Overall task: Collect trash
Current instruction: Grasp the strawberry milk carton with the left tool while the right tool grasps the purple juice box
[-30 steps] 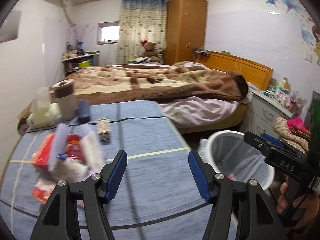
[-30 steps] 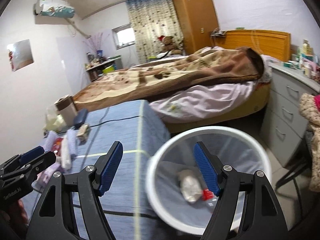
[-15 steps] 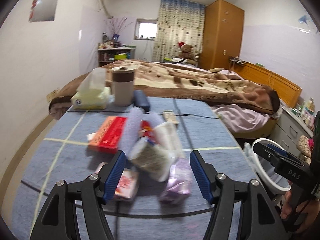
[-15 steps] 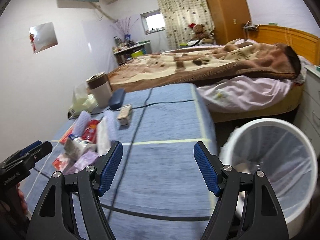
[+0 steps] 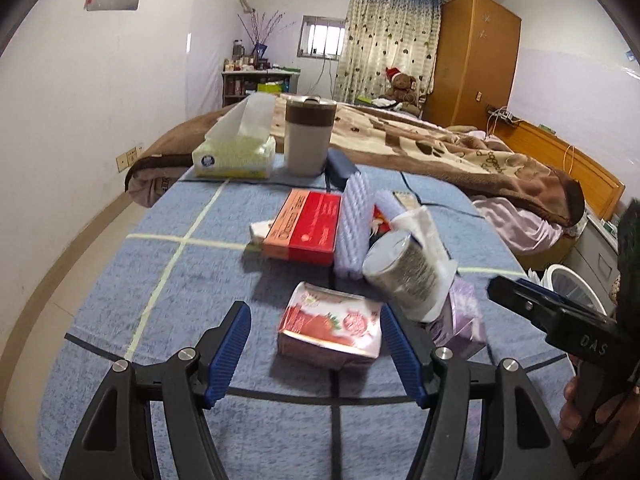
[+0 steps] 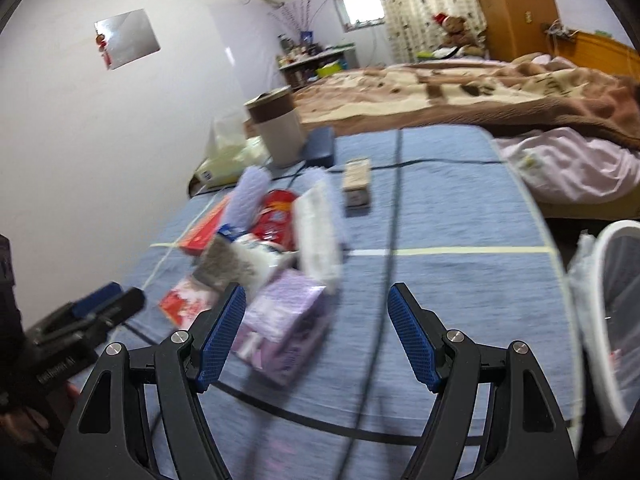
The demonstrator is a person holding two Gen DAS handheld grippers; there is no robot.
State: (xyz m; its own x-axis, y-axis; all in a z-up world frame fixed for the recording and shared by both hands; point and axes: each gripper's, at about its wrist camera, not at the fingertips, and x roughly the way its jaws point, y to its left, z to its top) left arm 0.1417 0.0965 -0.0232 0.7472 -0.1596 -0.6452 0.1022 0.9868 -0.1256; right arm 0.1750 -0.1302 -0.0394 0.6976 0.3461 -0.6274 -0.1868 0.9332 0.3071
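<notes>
A pile of trash lies on the blue table cloth (image 5: 160,280): a red box (image 5: 308,228), a lilac ribbed piece (image 5: 352,224), a silvery can in white wrap (image 5: 404,268), a purple pack (image 5: 460,320) and a pink strawberry pack (image 5: 332,326). My left gripper (image 5: 316,354) is open, with the strawberry pack lying just ahead between its blue pads, unpressed. My right gripper (image 6: 316,340) is open over the cloth, and the purple pack (image 6: 284,328) sits by its left finger. Each gripper shows in the other's view: right gripper (image 5: 520,292), left gripper (image 6: 108,300).
A white mesh bin (image 6: 612,300) stands on the floor off the table's right side. At the table's far end are a tissue pack (image 5: 236,152), a lidded tumbler (image 5: 308,136) and a dark case (image 5: 340,164). A small box (image 6: 357,180) and a black cable (image 6: 392,240) lie nearby. A bed (image 5: 460,148) lies beyond.
Both grippers have swung left, away from the bin and toward the trash pile. The left one has closed in on the strawberry pack. The bin has slid to the right edge.
</notes>
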